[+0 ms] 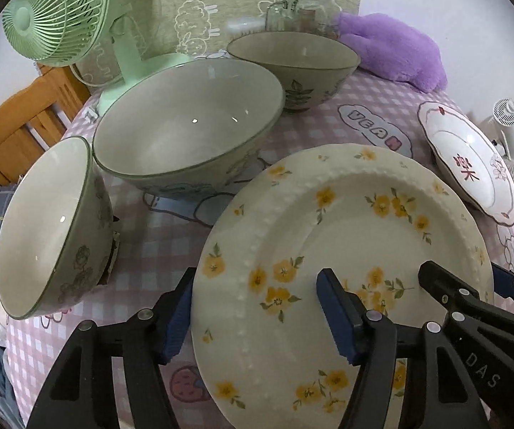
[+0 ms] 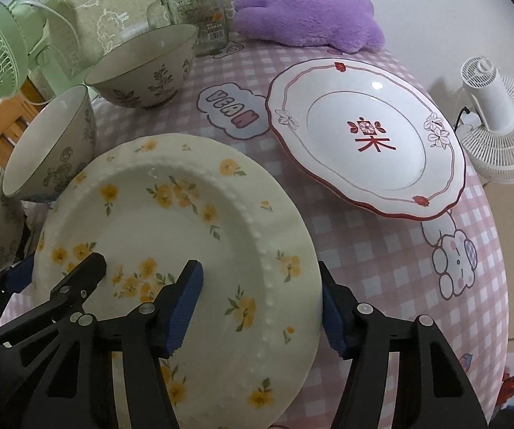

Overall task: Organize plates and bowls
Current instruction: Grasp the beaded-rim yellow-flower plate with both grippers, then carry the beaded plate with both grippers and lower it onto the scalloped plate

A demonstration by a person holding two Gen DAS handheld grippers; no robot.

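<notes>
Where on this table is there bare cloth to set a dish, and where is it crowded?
Free: the cloth right of the yellow plate, below the red plate; a smaller patch between both plates and the far bowl. Crowded: the left, where the bowls cluster by the green fan.

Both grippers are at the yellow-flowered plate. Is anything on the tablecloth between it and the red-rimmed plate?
Nothing visible. Between the yellow-flowered plate and the red-rimmed plate lies only bare checked tablecloth. The bowls stand to the other side.
</notes>
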